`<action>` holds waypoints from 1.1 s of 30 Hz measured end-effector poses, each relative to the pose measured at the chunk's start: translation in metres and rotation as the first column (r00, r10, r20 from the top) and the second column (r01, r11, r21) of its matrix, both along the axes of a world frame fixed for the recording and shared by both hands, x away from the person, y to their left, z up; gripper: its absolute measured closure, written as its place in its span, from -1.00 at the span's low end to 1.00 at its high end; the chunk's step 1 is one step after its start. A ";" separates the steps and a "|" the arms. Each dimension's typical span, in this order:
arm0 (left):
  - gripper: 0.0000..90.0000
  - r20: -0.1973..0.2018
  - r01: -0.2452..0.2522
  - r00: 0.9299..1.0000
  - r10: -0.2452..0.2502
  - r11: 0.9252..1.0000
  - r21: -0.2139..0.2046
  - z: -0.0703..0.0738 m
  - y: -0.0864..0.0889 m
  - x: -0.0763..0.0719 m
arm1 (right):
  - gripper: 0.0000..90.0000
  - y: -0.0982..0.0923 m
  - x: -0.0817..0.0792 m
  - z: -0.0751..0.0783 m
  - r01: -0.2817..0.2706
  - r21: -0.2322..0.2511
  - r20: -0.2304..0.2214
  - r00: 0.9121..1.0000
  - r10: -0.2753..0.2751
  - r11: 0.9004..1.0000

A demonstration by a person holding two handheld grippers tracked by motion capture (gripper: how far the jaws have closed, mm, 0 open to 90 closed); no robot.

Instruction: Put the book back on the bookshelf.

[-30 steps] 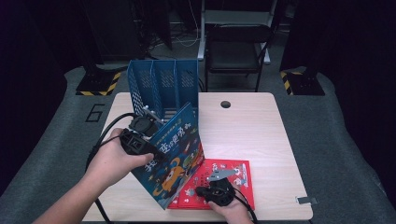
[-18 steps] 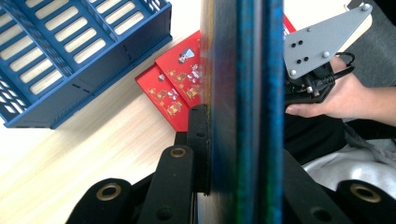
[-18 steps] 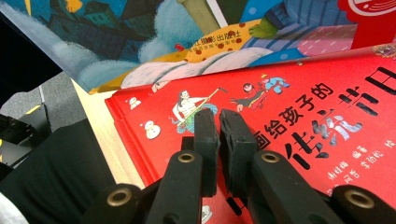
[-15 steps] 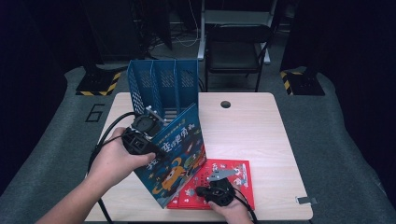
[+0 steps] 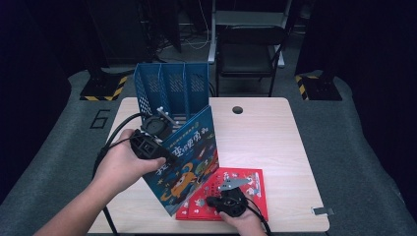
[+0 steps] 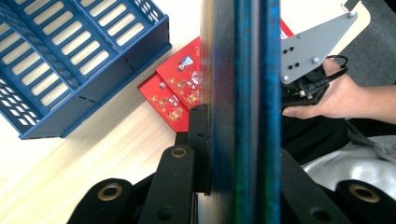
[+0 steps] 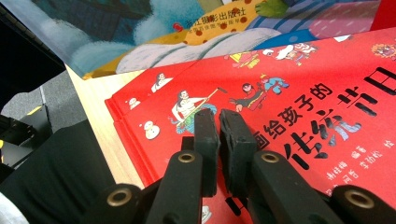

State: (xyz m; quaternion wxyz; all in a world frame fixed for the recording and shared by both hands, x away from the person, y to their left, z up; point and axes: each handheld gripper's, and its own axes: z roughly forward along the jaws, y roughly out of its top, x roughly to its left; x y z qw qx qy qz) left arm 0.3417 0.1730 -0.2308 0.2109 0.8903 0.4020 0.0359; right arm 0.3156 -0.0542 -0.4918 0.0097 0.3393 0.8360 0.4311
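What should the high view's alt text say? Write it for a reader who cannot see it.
A person's left gripper clamps a blue picture book standing tilted on a wooden table before a blue file rack. The right gripper, shut, rests on red books lying flat.

On the table you have one blue picture book [image 5: 189,160], standing tilted, and two red books [image 5: 231,194] lying flat, one stacked on the other; their two corners show stepped in the left gripper view [image 6: 175,95]. One blue file rack [image 5: 172,88] stands at the far edge, divided into three slots. You work with two grippers, one per hand: the left gripper [image 5: 150,140] and the right gripper [image 5: 227,199]. One round hole [image 5: 238,109] marks the tabletop. Behind the table stands one black chair [image 5: 248,49]. Two yellow-and-black striped bases [image 5: 103,91] sit on the floor.
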 end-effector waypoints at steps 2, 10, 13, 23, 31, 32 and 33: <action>0.83 0.006 0.005 1.000 -0.005 1.000 0.005 0.001 -0.002 0.000 | 0.90 0.000 0.000 0.000 0.000 0.001 0.000 1.000 0.000 1.000; 0.83 -0.003 0.026 1.000 -0.026 0.999 0.027 -0.009 -0.008 0.003 | 0.90 -0.001 0.001 0.000 0.001 0.002 -0.003 1.000 -0.001 1.000; 0.83 0.003 0.037 0.999 -0.038 0.999 0.033 -0.011 -0.012 0.003 | 0.90 -0.001 0.001 0.000 -0.003 -0.002 0.000 1.000 0.003 1.000; 0.83 0.010 0.093 0.996 -0.094 0.995 0.028 -0.011 -0.028 0.004 | 0.88 -0.002 0.000 0.000 0.005 0.003 0.007 1.000 -0.005 1.000; 0.80 0.020 0.098 0.995 -0.098 0.995 0.017 -0.011 -0.027 0.002 | 0.88 -0.003 0.001 -0.001 0.014 0.002 0.011 1.000 -0.014 1.000; 0.78 0.024 0.096 0.995 -0.096 0.995 0.000 -0.011 -0.027 0.002 | 0.88 -0.003 0.001 0.000 0.016 0.001 0.012 1.000 -0.016 1.000; 0.76 0.023 0.092 0.996 -0.091 0.996 -0.017 -0.011 -0.026 0.002 | 0.88 -0.003 0.001 -0.001 0.011 0.003 0.011 1.000 -0.011 1.000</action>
